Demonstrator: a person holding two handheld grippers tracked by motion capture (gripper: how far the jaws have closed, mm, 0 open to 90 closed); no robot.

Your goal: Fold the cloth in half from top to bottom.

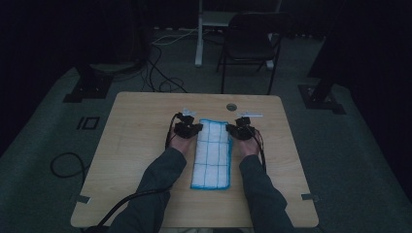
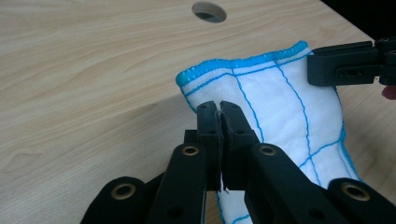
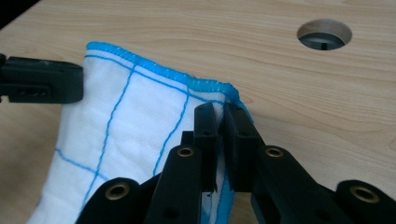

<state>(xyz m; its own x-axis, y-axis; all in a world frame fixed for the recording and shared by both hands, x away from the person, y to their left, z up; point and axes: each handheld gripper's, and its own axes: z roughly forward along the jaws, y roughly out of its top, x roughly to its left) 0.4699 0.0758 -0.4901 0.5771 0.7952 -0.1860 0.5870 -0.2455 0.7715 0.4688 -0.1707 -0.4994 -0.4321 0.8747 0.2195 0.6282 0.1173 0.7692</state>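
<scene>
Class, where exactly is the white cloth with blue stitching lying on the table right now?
In the high view the white cloth lies lengthwise mid-table, its far corners pinched by the left hand-held gripper and right hand-held gripper, just short of the round hole.

place: dim lab or studio — carpet floor [image 1: 43, 141] | floor cables [image 1: 160, 73] | rig stands [image 1: 90, 82] | folding chair [image 1: 250, 41]

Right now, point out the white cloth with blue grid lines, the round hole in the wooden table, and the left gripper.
white cloth with blue grid lines [image 1: 212, 155]: high view, middle of its flat part.
round hole [image 1: 231, 107]: high view, its centre.
left gripper [image 2: 220, 109]: left gripper view, shut jaw tips pinching the cloth's edge.
</scene>
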